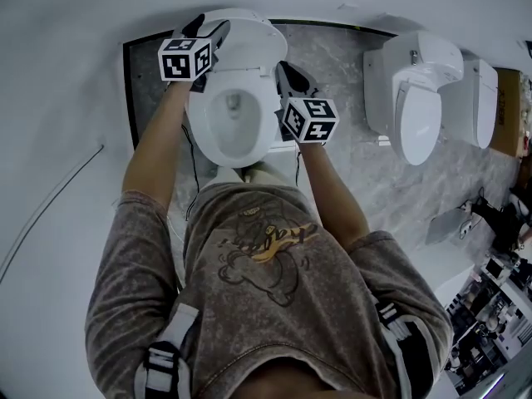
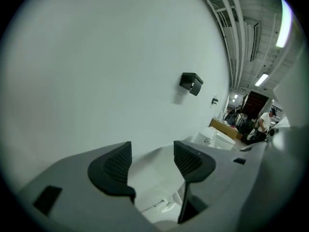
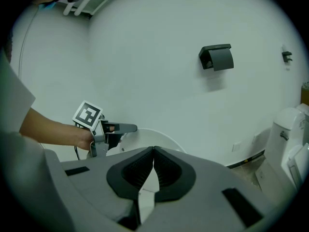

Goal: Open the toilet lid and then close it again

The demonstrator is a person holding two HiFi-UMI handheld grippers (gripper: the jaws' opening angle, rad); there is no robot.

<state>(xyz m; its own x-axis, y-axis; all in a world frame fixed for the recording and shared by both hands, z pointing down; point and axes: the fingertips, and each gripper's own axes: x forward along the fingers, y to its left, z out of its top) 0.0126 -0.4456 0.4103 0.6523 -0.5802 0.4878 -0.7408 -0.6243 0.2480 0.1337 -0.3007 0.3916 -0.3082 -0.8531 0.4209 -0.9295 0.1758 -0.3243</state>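
A white toilet (image 1: pixel 233 144) stands against the wall with its lid (image 1: pixel 249 33) raised upright and the bowl showing. My left gripper (image 1: pixel 218 32) is at the lid's upper left edge, its jaws open. In the left gripper view the black pads (image 2: pixel 114 166) stand wide apart with the lid's white surface (image 2: pixel 155 178) showing between them, not pressed. My right gripper (image 1: pixel 283 68) hovers by the toilet's right side, level with the seat, shut with nothing in it. In the right gripper view its pads (image 3: pixel 166 170) meet, and the left gripper (image 3: pixel 119 128) shows beside the lid (image 3: pixel 161 140).
Two more white toilets (image 1: pixel 422 98) stand along the wall to the right, then a cardboard box (image 1: pixel 508 110). A black paper holder (image 3: pixel 217 57) hangs on the wall above. The floor is grey marble tile (image 1: pixel 332 52). A person (image 2: pixel 264 122) stands far off.
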